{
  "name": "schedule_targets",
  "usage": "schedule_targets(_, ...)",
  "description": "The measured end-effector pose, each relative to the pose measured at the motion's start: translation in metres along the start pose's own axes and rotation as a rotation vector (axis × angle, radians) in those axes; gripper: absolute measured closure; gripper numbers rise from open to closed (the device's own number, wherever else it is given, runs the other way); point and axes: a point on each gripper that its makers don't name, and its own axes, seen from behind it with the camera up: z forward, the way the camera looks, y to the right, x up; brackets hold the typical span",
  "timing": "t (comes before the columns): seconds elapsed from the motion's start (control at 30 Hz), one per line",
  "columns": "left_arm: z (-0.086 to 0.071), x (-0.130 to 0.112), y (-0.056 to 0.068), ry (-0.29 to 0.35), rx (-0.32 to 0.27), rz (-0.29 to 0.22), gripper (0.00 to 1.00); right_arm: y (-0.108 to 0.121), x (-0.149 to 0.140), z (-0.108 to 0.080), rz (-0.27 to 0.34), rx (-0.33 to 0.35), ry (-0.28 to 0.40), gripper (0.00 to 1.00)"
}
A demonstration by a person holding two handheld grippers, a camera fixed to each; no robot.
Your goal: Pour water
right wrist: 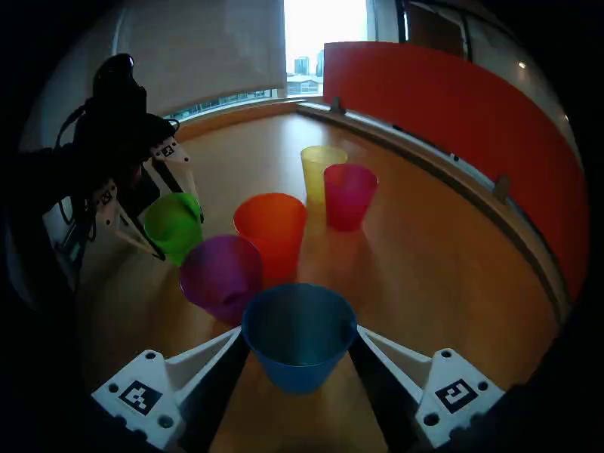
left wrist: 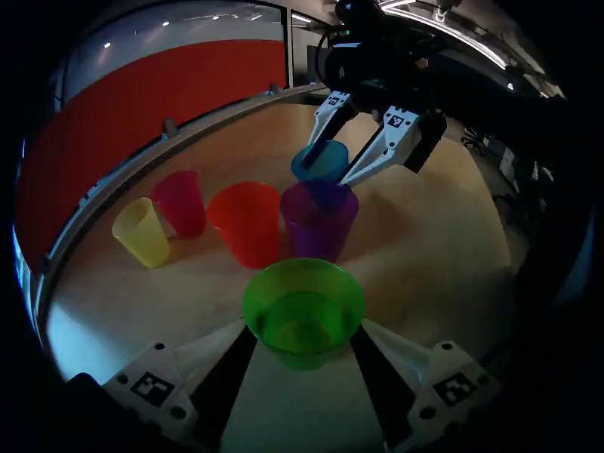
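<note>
Left claw point(left wrist: 304, 332) is clamped on the upright green cup point(left wrist: 303, 302), which appears to hold water, though the dim light leaves doubt. Right claw point(right wrist: 300, 340) grips the upright blue cup point(right wrist: 299, 325). The two held cups face each other across the purple cup point(left wrist: 318, 215) standing on the desk point(left wrist: 438, 249).

a: what stands on the pale wooden tabletop point(left wrist: 445, 249)?
b: a translucent yellow plastic cup point(left wrist: 142, 232) just beside a magenta plastic cup point(left wrist: 181, 202), an orange plastic cup point(left wrist: 247, 223) beside a purple plastic cup point(left wrist: 318, 219).
a: behind them?
b: a long red wall panel point(left wrist: 151, 98), and a bright window point(right wrist: 325, 38) with a pale blind point(right wrist: 204, 45).
</note>
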Motion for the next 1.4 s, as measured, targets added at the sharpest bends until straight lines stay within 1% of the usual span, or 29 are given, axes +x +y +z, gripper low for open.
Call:
schedule_targets(0.17, 0.003, -0.001, 0.001, -0.008, 0.000, 0.008, 0.19, 0.000, -0.001, 0.001, 0.002, -0.002, 0.001, 0.10)
schedule_targets(0.57, 0.003, -0.002, 0.002, -0.013, -0.003, 0.008, 0.18, 0.000, -0.004, -0.001, -0.009, -0.005, 0.004, 0.10)
schedule_targets(0.77, 0.002, -0.007, 0.003, -0.028, -0.006, 0.004, 0.19, -0.001, -0.005, -0.002, -0.010, -0.007, 0.006, 0.10)
schedule_targets(0.87, 0.001, -0.007, 0.002, -0.032, -0.007, -0.006, 0.19, -0.002, -0.006, -0.003, -0.010, -0.007, 0.005, 0.10)
schedule_targets(0.97, 0.002, -0.008, 0.004, -0.034, -0.011, -0.003, 0.19, -0.002, -0.008, -0.004, -0.005, -0.009, 0.005, 0.10)
schedule_targets(1.27, 0.002, -0.007, 0.005, -0.040, -0.009, 0.005, 0.18, -0.002, -0.015, -0.009, 0.004, -0.016, -0.003, 0.10)
schedule_targets(1.4, 0.003, -0.007, 0.006, -0.042, -0.010, 0.007, 0.19, -0.002, -0.020, -0.010, -0.002, -0.021, -0.016, 0.09)
